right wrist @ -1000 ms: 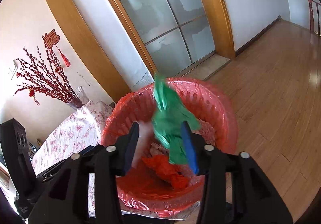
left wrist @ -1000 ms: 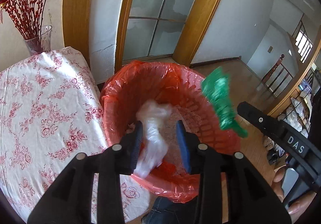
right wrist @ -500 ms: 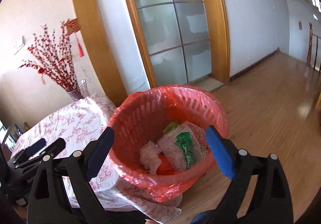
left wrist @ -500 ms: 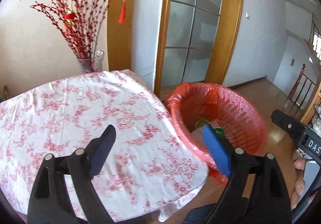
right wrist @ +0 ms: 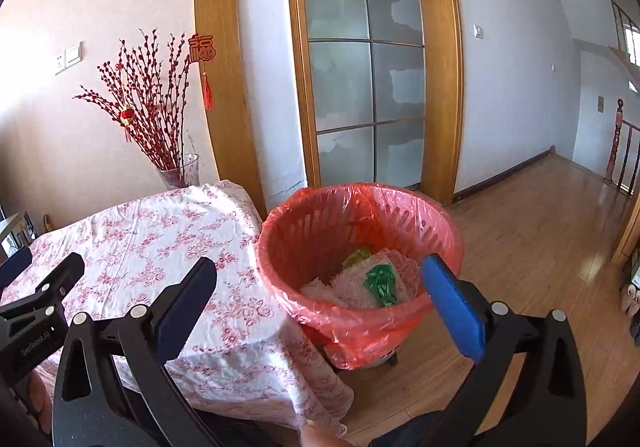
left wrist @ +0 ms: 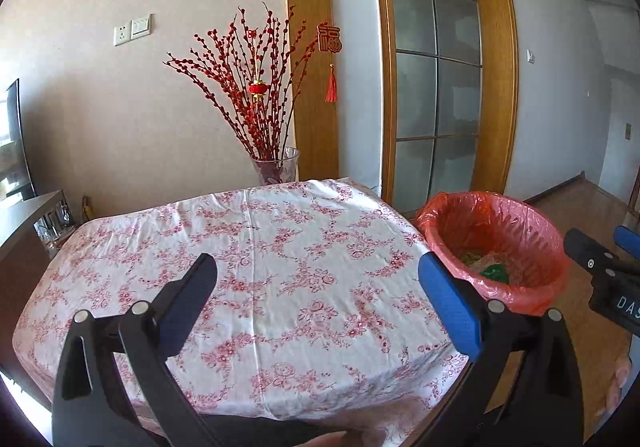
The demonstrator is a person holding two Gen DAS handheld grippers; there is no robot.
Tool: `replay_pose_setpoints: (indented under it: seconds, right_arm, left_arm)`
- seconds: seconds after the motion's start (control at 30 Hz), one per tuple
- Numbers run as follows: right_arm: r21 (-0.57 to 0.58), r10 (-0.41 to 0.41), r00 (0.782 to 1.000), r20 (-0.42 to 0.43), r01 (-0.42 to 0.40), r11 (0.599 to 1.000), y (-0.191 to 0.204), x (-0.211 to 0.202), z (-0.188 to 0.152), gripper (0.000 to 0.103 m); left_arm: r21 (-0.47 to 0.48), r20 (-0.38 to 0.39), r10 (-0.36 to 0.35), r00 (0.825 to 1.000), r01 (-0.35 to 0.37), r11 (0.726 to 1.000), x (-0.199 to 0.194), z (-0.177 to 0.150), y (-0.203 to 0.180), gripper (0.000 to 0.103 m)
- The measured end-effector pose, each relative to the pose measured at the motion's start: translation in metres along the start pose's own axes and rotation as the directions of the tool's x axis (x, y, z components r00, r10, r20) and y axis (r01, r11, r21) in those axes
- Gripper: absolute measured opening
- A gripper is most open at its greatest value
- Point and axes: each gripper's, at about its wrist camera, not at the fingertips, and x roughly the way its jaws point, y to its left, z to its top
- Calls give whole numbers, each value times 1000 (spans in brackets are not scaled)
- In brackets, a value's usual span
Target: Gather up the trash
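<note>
A red basket bin (right wrist: 360, 193) lined with a red bag stands on the floor beside the table. Inside lie a green wrapper (right wrist: 380, 283), pale crumpled plastic (right wrist: 320, 289) and other scraps. My right gripper (right wrist: 318, 262) hovers near the bin's front rim, its jaws opening wide with nothing between them. My left gripper (left wrist: 316, 261) hangs over the flowered tablecloth (left wrist: 280, 247), its jaws also opening and empty. In the left wrist view the bin (left wrist: 496, 203) sits at the right with the green wrapper (left wrist: 494, 271) showing inside.
A glass vase (left wrist: 276, 167) of red branches stands at the table's far edge. A dark cabinet (left wrist: 24, 215) flanks the table on the left. Behind the bin are a frosted glass door (right wrist: 360, 87) and wooden floor (right wrist: 540, 227).
Both grippers opened and let go of the white plastic and the green wrapper, which now lie in the bin. Both pulled back from the bin; the left swung over the table.
</note>
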Motion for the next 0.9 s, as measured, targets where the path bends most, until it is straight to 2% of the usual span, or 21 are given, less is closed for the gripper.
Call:
replay_pose_setpoints:
  seconds: [0.37,0.6,0.9]
  right_arm:
    - [-77,-61,997,36,64,995,18,-25,-14,101]
    - [-90,-71,996,59,76,993,20,-40,-15,101]
    - [-100,-74,996,41,78,992,23,-40,-22,101]
  left_arm:
    - [-37,26,0,1000,1,999,-26,-13,10,99]
    - [-39,58,3,998,-1,999,-41,-13,10,99]
    - [-56,32,0,999,2,998,-42,-19,12,99]
